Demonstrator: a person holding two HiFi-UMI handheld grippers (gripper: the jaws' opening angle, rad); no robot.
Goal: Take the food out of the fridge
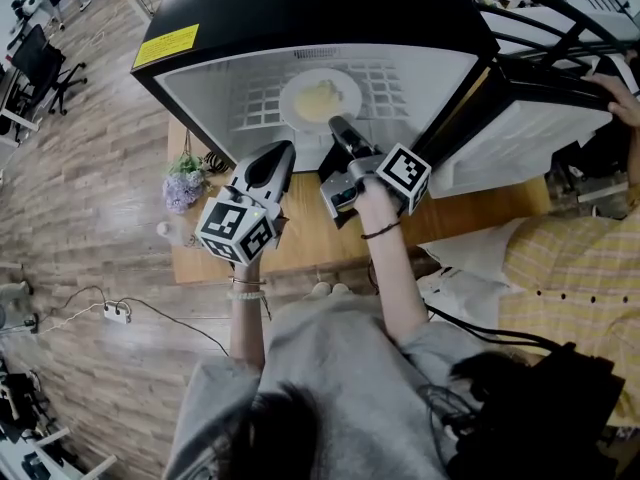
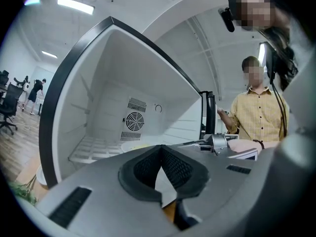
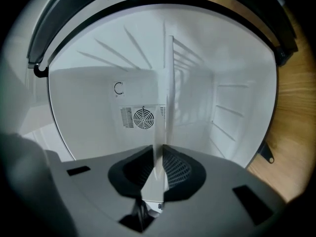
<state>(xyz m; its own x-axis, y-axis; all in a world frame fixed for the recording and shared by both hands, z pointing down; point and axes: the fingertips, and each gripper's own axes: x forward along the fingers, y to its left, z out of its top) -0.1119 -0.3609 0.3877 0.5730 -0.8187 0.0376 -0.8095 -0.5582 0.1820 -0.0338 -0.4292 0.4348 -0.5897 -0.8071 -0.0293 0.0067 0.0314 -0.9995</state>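
Wood floor (image 1: 80, 178) is running under a low table (image 1: 300, 243), and the open fridge (image 1: 300, 8) is standing on it. Flowers (image 1: 183, 183) are sitting at the table's 9 o'clock edge.

You are holding the left gripper (image 1: 282, 153) just outside the fridge mouth, at about 7 o'clock from the plate (image 1: 345, 93). In the left gripper view its jaws (image 2: 160, 147) are meeting at the tips with nothing between them.

The food (image 1: 315, 98), a pale yellow heap, is lying on the plate in the middle of the wire shelf (image 1: 255, 103), well inside.

You are reaching the right gripper (image 1: 338, 125) in at the plate's 5 o'clock rim. The right gripper view is rolled on its side, and its jaws (image 3: 159, 149) are pressing together on a thin white edge that I am reading as that rim.

At 3 o'clock a person (image 1: 560, 258) is keeping a hand on the open door (image 1: 520, 138).

You are looking to be at the grasp, with the lift-out yet to come. The next move is calling for a level pull toward 6 o'clock so the food is not sliding, and for the left gripper to be opening under the far rim for support.
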